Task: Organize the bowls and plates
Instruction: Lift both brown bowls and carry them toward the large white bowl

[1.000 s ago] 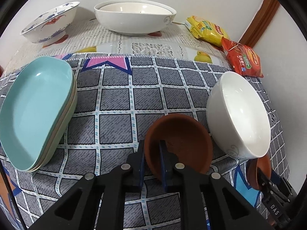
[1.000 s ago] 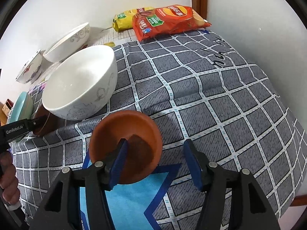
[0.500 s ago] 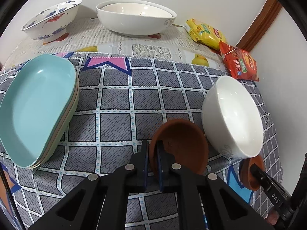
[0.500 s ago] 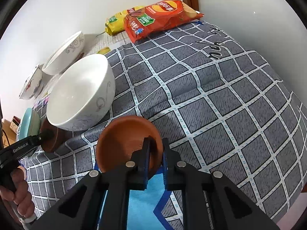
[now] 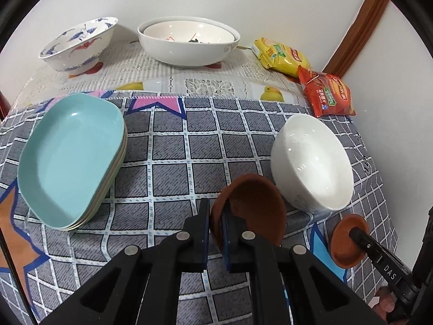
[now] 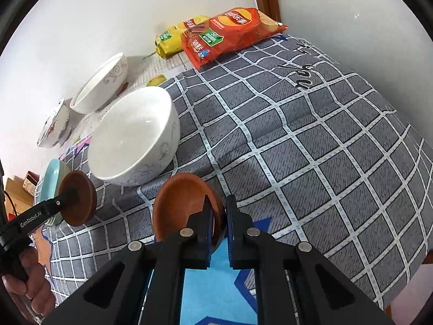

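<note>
Each brown saucer is clamped by its rim: one (image 5: 251, 211) in the left hand-held gripper (image 5: 215, 233), the other (image 6: 186, 208) in the right hand-held gripper (image 6: 217, 227). A white bowl (image 5: 311, 162) is seen just beside both saucers. Stacked plates (image 5: 70, 157) lie to the left, with bare checked cloth (image 5: 173, 146) between. Two bowls (image 5: 189, 40) and snack bags (image 5: 324, 94) are set along the wall. The counter edge drops close on the right.
</note>
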Motion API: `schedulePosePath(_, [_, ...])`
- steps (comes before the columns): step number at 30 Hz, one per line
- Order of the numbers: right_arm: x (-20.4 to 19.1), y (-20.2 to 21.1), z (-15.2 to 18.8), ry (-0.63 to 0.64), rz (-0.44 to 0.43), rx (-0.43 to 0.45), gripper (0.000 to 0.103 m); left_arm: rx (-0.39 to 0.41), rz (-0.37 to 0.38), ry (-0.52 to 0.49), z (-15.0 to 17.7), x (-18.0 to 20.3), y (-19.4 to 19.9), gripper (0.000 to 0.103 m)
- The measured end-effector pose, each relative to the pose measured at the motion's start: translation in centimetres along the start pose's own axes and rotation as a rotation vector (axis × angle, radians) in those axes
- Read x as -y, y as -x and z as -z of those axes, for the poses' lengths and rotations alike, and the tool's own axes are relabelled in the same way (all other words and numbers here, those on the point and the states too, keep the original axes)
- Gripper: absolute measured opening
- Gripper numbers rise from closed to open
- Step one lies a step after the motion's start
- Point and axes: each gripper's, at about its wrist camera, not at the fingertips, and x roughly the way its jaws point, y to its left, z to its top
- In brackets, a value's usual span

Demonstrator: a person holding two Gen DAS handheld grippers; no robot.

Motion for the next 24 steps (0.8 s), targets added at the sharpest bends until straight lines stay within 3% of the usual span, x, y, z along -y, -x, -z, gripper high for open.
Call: schedulePosePath(24, [-0.6,6.3,0.8,0.01,-0.025,0.109,0.009,0.085,-0.009,-0.018,1.9,0.5,6.0,0.008])
